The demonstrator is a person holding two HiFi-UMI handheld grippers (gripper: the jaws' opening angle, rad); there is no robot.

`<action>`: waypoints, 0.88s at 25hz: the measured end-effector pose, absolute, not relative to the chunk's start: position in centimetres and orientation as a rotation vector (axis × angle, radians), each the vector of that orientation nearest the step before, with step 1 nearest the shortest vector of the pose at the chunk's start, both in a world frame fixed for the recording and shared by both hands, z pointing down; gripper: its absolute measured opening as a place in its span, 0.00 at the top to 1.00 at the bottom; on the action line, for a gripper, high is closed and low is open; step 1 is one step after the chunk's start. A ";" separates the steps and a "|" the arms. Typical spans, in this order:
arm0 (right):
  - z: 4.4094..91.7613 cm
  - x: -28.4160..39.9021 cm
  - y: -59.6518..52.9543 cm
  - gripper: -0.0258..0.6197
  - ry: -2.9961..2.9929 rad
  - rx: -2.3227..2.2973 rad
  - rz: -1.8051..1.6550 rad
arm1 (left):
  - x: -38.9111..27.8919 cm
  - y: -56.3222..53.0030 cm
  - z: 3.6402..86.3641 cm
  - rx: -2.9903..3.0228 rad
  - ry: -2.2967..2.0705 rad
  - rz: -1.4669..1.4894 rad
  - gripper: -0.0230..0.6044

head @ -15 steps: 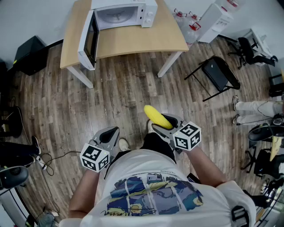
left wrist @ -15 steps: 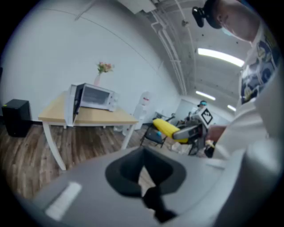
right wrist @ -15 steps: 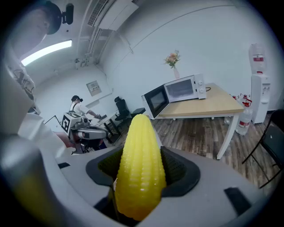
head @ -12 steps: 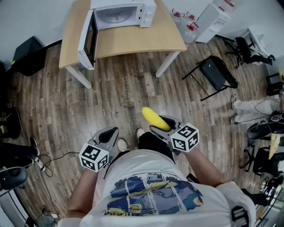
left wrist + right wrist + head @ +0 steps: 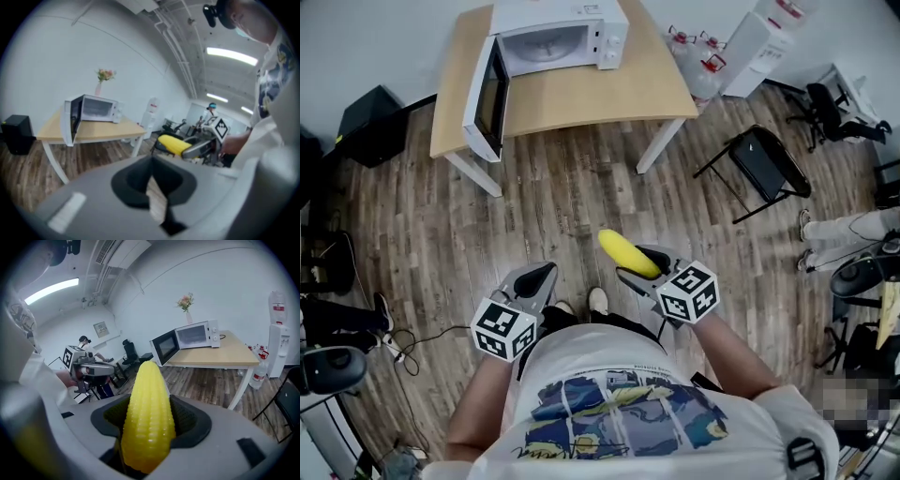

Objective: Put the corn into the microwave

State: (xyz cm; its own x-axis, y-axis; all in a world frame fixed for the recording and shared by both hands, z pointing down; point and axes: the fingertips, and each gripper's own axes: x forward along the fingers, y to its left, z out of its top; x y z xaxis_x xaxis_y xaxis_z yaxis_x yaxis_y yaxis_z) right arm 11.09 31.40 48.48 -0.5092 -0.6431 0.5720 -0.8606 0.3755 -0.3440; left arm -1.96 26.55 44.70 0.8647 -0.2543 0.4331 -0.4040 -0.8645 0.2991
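Grips the corn [image 5: 147, 413] lengthwise in the right gripper [image 5: 641, 263], jaws spread wide round the cob, yellow tip jutting forward. Shows the left gripper [image 5: 151, 177] empty, jaws drawn almost together, only a sliver of floor [image 5: 562, 197] between. Hangs both low over the wood planks, just ahead of the person's shirt [image 5: 609, 412]. Leaves the microwave [image 5: 558, 37] well apart, door [image 5: 486, 94] swung open, on the table [image 5: 600, 94].
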 end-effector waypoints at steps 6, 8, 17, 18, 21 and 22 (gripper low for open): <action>50.2 12.5 28.3 0.58 -2.257 1.299 0.845 | -1.2 24.6 45.3 2.672 -0.495 0.587 0.95; 50.4 12.6 26.8 0.58 -2.246 1.322 0.860 | -1.2 23.5 45.1 2.683 -0.445 0.588 0.95; 49.3 10.7 14.6 0.58 -2.159 1.435 0.792 | -2.9 13.2 41.3 2.808 -0.218 0.535 0.95; 49.1 10.4 13.1 0.58 -2.148 1.448 0.782 | -3.4 12.2 40.7 2.818 -0.193 0.531 0.95; 48.5 9.7 8.9 0.58 -2.122 1.479 0.748 | -5.0 9.5 39.3 2.857 -0.125 0.530 0.95; 48.4 9.6 7.5 0.58 -2.114 1.489 0.740 | -5.4 8.7 39.0 2.865 -0.105 0.531 0.95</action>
State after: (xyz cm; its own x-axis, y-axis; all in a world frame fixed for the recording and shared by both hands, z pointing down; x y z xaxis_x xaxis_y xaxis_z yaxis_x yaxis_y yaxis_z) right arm 9.56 7.51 48.37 -0.3171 -0.7064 0.6328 -0.9468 0.2741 -0.1685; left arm -5.37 8.66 38.97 0.9319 -0.0293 0.3615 -0.1110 -0.9719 0.2074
